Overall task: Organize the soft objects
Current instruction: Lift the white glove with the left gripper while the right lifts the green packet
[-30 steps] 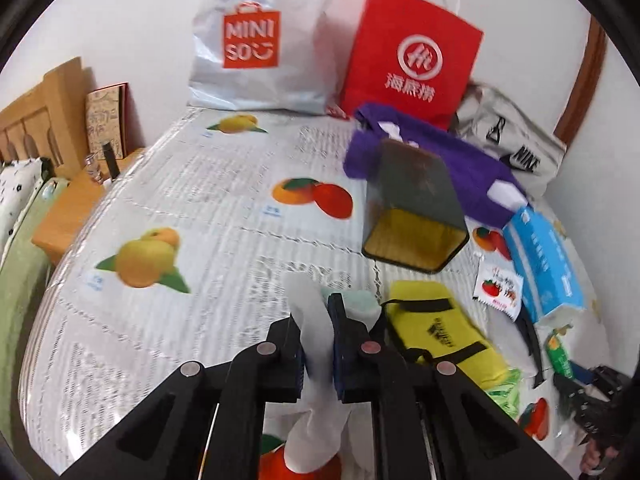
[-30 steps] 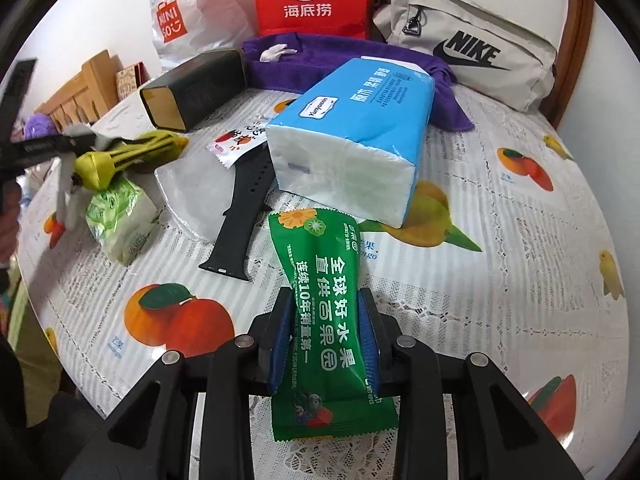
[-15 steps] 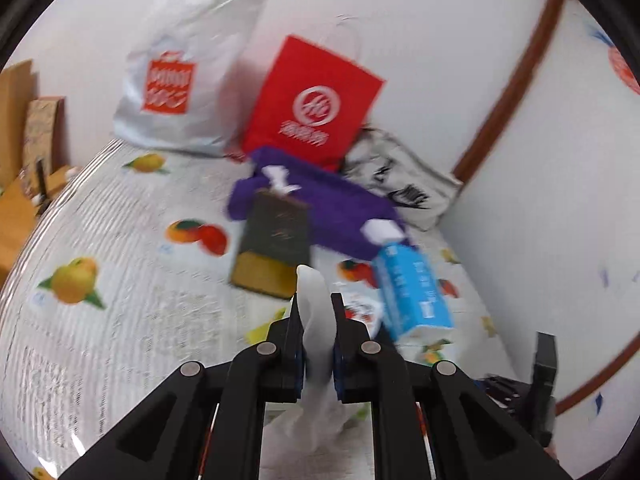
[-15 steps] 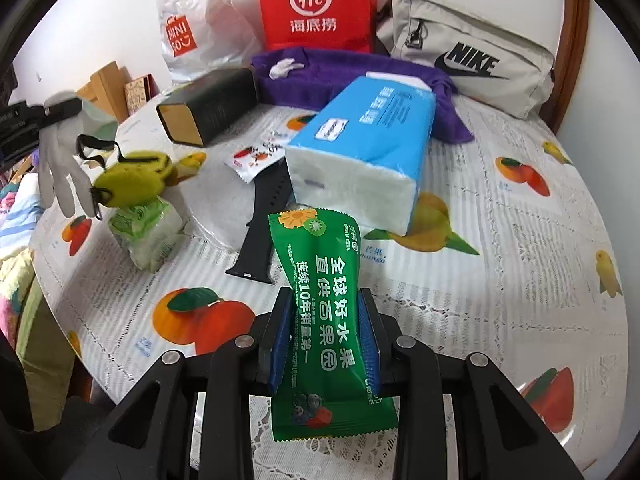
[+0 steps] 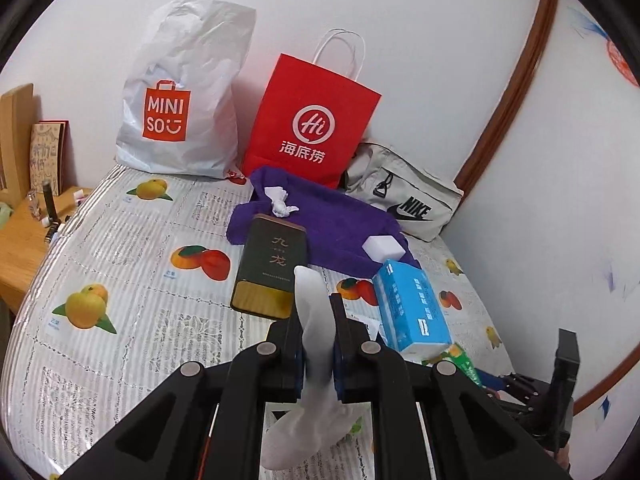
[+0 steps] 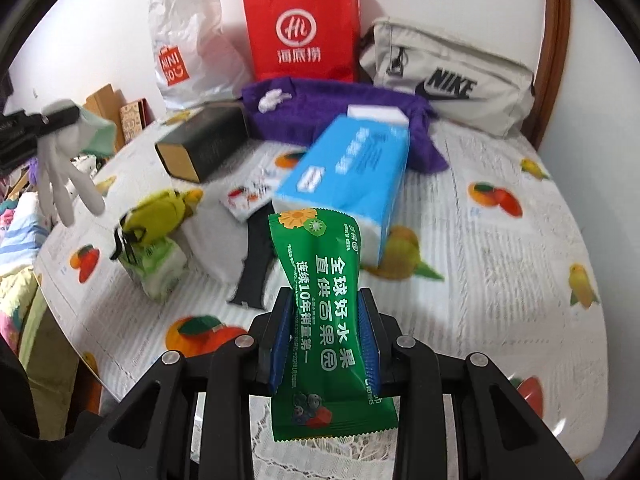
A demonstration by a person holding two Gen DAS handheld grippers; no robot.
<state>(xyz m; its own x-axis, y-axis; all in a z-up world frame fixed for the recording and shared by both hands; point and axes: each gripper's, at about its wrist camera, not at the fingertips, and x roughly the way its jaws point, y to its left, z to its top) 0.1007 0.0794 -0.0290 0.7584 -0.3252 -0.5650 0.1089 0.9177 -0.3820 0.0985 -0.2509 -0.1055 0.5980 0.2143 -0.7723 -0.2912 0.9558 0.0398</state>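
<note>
A white glove (image 5: 316,344) is being pinched tight by the left claw (image 5: 316,344). A green snack pack (image 6: 326,320) is being squeezed by the right claw (image 6: 326,332), above the surface (image 6: 500,280).

White walls (image 5: 440,40) with brown curved trim (image 5: 508,92) back the fruit-print tablecloth (image 5: 132,280); wooden furniture (image 5: 24,248) stands beside.

Bright, even indoor light; soft shadows. Strong fisheye bending, dark vignette at edges. Right wrist view motion-blurred mid-table.
</note>
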